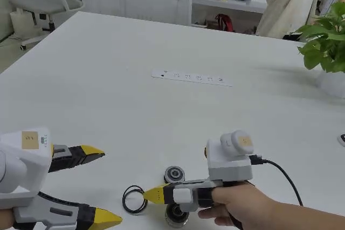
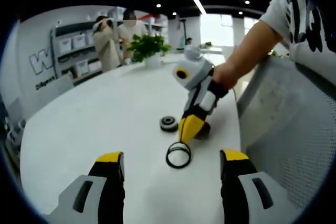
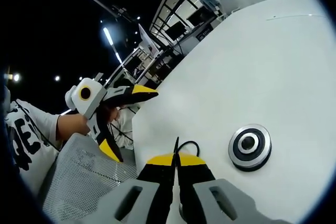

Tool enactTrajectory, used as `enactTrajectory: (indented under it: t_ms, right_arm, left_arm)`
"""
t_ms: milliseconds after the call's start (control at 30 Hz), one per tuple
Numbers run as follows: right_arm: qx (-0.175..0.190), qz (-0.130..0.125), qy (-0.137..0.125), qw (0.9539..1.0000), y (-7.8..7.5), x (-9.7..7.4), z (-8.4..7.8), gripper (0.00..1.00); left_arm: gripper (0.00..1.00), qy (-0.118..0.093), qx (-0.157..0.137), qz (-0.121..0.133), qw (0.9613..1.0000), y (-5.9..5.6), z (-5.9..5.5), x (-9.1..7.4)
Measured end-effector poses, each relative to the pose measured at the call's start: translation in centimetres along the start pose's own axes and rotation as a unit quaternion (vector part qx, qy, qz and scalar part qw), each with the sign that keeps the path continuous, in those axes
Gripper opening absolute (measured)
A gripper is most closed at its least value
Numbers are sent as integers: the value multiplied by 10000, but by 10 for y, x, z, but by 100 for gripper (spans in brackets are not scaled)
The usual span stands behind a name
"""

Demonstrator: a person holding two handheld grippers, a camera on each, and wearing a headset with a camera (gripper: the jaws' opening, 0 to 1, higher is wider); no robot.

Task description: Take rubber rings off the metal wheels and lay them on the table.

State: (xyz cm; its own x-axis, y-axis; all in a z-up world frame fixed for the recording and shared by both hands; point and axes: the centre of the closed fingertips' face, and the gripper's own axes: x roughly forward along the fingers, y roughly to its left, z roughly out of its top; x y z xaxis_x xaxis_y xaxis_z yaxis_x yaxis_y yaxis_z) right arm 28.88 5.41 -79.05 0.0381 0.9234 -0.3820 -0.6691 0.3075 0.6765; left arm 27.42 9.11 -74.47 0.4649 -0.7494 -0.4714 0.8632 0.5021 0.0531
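White table (image 1: pixel 161 117) bare out to far edge. I see left gripper (image 1: pixel 110 187) spread wide near rubber ring (image 1: pixel 135 199) - right gripper (image 1: pixel 146 194) closed, pinching ring's edge, metal wheel (image 1: pixel 174 174) just beside.

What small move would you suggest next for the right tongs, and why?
Probably open the right tongs to release the rubber ring: they look shut on its edge, and the ring seems to lie flat on the table already.

Low in the frame, my right gripper (image 1: pixel 147 194), jaws together, touches a rubber ring (image 1: pixel 135 199). My left gripper (image 1: pixel 110 187) gapes at lower left. A metal wheel (image 1: pixel 174 174) sits just above.
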Motion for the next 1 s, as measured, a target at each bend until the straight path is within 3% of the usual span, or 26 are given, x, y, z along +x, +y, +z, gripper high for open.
enactTrajectory:
  t_ms: [1000]
  right_arm:
    - [-385,-340,118,9986,-10,1,-4,0]
  left_arm:
    - [75,53,-16,-55,10000,-3,-2,1]
